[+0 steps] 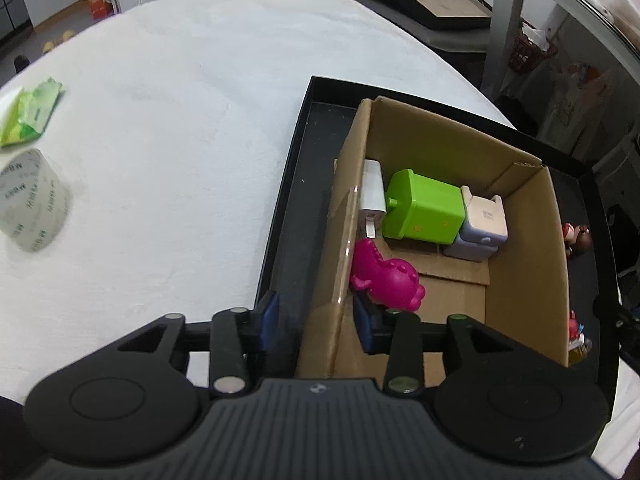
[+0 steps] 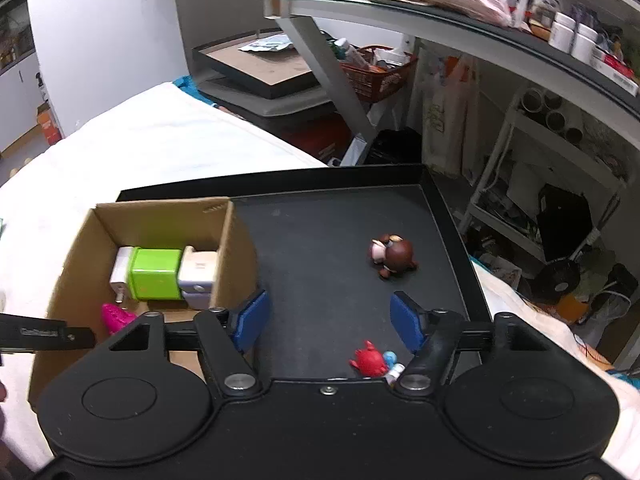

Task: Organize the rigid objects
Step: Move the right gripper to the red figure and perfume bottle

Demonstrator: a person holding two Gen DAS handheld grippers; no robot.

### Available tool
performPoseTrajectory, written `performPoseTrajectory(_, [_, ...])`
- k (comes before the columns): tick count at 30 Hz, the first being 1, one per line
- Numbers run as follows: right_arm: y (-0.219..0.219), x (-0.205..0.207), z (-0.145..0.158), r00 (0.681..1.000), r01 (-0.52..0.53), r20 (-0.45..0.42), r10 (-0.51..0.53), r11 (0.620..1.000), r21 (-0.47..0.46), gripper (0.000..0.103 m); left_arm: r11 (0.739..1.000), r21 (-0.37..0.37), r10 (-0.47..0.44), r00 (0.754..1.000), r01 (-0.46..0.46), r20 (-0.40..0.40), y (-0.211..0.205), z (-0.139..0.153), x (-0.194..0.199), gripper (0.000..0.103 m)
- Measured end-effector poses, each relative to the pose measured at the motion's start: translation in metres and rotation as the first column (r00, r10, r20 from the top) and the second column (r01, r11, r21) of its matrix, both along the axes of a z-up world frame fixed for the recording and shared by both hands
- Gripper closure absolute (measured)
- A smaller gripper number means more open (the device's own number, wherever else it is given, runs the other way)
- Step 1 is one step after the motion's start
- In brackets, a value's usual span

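Note:
A cardboard box (image 1: pixel 520 208) (image 2: pixel 236 248) stands in a black tray (image 1: pixel 296 184) (image 2: pixel 320 264). It holds a green cube (image 1: pixel 424 210) (image 2: pixel 154 274), a white charger (image 1: pixel 374 196) (image 2: pixel 120 270), a pale lilac block (image 1: pixel 482 224) (image 2: pixel 198 274) and a magenta dinosaur (image 1: pixel 388 278) (image 2: pixel 116 318). My left gripper (image 1: pixel 318 324) is open and straddles the box's near-left wall, its right finger beside the dinosaur. My right gripper (image 2: pixel 328 320) is open and empty over the tray floor. A brown figurine (image 2: pixel 392 258) (image 1: pixel 576 236) lies ahead of it; a red figurine (image 2: pixel 370 362) (image 1: pixel 576 334) lies near its right finger.
The tray rests on a white cloth-covered table (image 1: pixel 180 120). A roll of tape (image 1: pixel 34 204) and a green packet (image 1: pixel 32 114) lie at its left. A metal shelf frame (image 2: pixel 400 12) and clutter stand beyond the table's right edge.

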State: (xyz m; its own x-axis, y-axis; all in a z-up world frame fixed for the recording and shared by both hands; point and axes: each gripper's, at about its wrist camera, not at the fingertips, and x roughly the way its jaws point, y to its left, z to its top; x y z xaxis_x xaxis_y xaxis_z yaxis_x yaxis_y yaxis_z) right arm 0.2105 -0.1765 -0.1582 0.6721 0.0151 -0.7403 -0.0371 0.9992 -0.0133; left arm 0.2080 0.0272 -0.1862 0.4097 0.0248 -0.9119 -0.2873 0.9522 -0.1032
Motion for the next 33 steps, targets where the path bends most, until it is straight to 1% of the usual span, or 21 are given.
performPoseTrajectory(1, [-0.004, -0.002, -0.004, 1.0, 0.005, 0.001, -0.005, 1.0, 0.007, 0.029, 1.0, 0.008, -0.003, 1.0, 0.003, 0.0, -0.002, 0.002, -0.001, 0.06])
performPoseTrajectory(3, [-0.01, -0.005, -0.011, 1.0, 0.011, -0.002, -0.011, 1.0, 0.012, 0.029, 1.0, 0.02, -0.008, 1.0, 0.008, -0.006, -0.005, 0.004, -0.003, 0.055])
performPoseTrajectory(5, [-0.017, -0.007, -0.016, 0.999, 0.035, -0.005, -0.035, 0.999, 0.02, 0.029, 0.999, 0.03, -0.014, 1.0, 0.014, -0.015, -0.009, 0.006, -0.003, 0.053])
performPoseTrajectory(8, [-0.03, -0.009, -0.02, 0.997, 0.075, -0.001, -0.075, 0.995, 0.066, 0.025, 0.999, 0.041, -0.03, 0.999, 0.031, -0.019, -0.016, 0.009, -0.005, 0.052])
performPoseTrajectory(11, [-0.044, -0.015, -0.025, 0.994, 0.11, -0.004, -0.11, 0.988, 0.113, 0.019, 0.997, 0.072, -0.039, 0.999, 0.041, -0.024, -0.023, 0.013, -0.007, 0.051])
performPoseTrajectory(14, [-0.064, -0.019, -0.031, 0.985, 0.173, -0.025, -0.172, 0.966, 0.193, 0.019, 0.995, 0.083, -0.045, 0.999, 0.047, -0.029, -0.029, 0.016, -0.006, 0.05])
performPoseTrajectory(17, [-0.078, -0.02, -0.033, 0.975, 0.223, -0.036, -0.221, 0.942, 0.249, 0.018, 0.994, 0.094, -0.049, 0.998, 0.052, -0.033, -0.035, 0.018, -0.005, 0.05])
performPoseTrajectory(19, [-0.085, -0.019, -0.037, 0.969, 0.248, -0.06, -0.241, 0.927, 0.28, 0.018, 0.992, 0.108, -0.054, 0.998, 0.057, -0.034, -0.039, 0.02, -0.003, 0.05])
performPoseTrajectory(22, [-0.088, -0.016, -0.042, 0.966, 0.258, -0.091, -0.242, 0.919, 0.298, 0.017, 0.99, 0.123, -0.061, 0.997, 0.066, -0.04, -0.045, 0.022, -0.001, 0.05])
performPoseTrajectory(24, [-0.089, -0.015, -0.044, 0.964, 0.264, -0.103, -0.244, 0.915, 0.304, 0.014, 0.989, 0.131, -0.068, 0.997, 0.074, -0.047, -0.048, 0.022, 0.001, 0.05])
performPoseTrajectory(26, [-0.09, -0.013, -0.047, 0.96, 0.277, -0.125, -0.25, 0.91, 0.308, 0.014, 0.986, 0.147, -0.071, 0.996, 0.078, -0.051, -0.051, 0.022, 0.003, 0.049])
performPoseTrajectory(30, [-0.093, -0.009, -0.053, 0.95, 0.303, -0.173, -0.259, 0.896, 0.323, 0.01, 0.983, 0.169, -0.069, 0.996, 0.077, -0.057, -0.054, 0.02, 0.007, 0.047])
performPoseTrajectory(33, [-0.093, -0.006, -0.06, 0.944, 0.314, -0.206, -0.257, 0.891, 0.328, 0.01, 0.981, 0.181, -0.058, 0.996, 0.069, -0.067, -0.057, 0.019, 0.01, 0.046])
